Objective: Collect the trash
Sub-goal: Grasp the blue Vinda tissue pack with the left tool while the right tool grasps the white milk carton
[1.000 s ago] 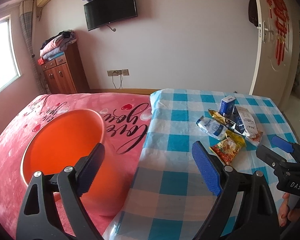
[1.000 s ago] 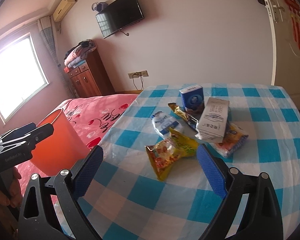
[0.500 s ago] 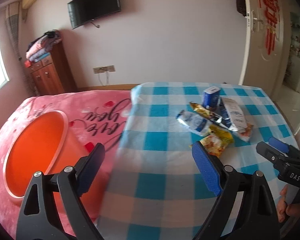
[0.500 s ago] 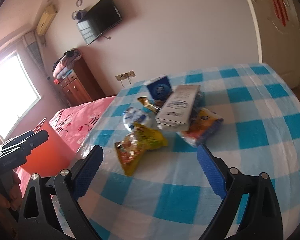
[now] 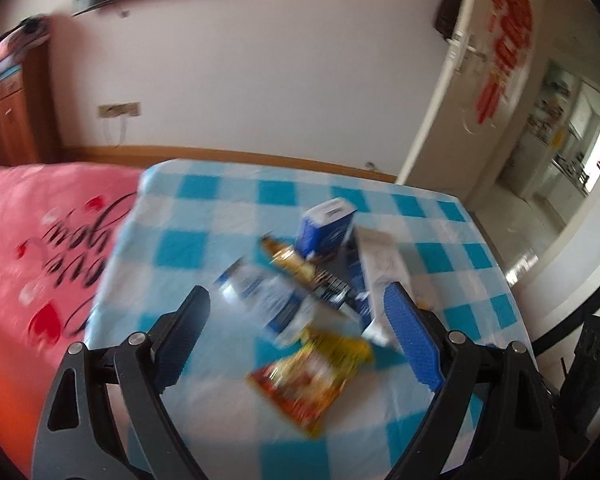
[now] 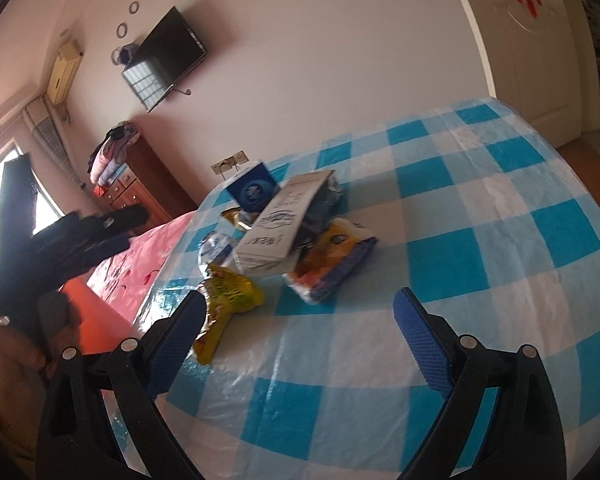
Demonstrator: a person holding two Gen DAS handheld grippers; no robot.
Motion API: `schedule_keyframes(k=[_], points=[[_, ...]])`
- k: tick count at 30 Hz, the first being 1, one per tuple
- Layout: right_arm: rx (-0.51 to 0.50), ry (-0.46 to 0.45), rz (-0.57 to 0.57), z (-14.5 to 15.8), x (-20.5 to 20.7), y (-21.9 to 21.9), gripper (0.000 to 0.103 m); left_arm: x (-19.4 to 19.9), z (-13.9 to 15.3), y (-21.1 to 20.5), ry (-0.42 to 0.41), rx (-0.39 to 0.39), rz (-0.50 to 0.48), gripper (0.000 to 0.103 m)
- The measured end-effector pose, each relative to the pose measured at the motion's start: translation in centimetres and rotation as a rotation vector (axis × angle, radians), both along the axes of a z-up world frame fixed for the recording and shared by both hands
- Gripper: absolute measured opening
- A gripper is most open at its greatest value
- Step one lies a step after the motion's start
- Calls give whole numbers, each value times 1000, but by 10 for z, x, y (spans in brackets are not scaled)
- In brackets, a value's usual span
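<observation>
My left gripper point(image 5: 296, 340) is spread wide with nothing in it, above the yellow snack wrapper point(image 5: 316, 376) on the checked desk point(image 5: 204, 248). My right gripper point(image 6: 296, 340) is also spread and empty. Behind the wrapper lie the white carton point(image 6: 284, 224) and blue box point(image 6: 252, 192).

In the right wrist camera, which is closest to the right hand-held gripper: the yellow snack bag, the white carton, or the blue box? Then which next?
From the right hand-held gripper:
1. Yellow snack bag, beside its left finger.
2. White carton, mid-pile, leaning on other wrappers.
3. Blue box, at the pile's far end.
</observation>
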State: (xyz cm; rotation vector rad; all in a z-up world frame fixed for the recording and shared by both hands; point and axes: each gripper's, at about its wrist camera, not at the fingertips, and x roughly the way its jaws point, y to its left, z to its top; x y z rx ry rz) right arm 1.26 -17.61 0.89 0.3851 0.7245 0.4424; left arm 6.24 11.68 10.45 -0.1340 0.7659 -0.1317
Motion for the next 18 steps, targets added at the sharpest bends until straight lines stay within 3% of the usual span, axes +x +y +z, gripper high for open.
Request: schedule_keyframes(k=[8,12,18], points=[[46,48,-16,-10,9,-20,94,63,-24,-37,-26,75,-154,89],[68,65,-18,-13,14,-27,94,85,-33,-39,-15,66,-182,88],[77,81,-28,-17,18,-32,94,113,-49,-33,25,4,-179,71]])
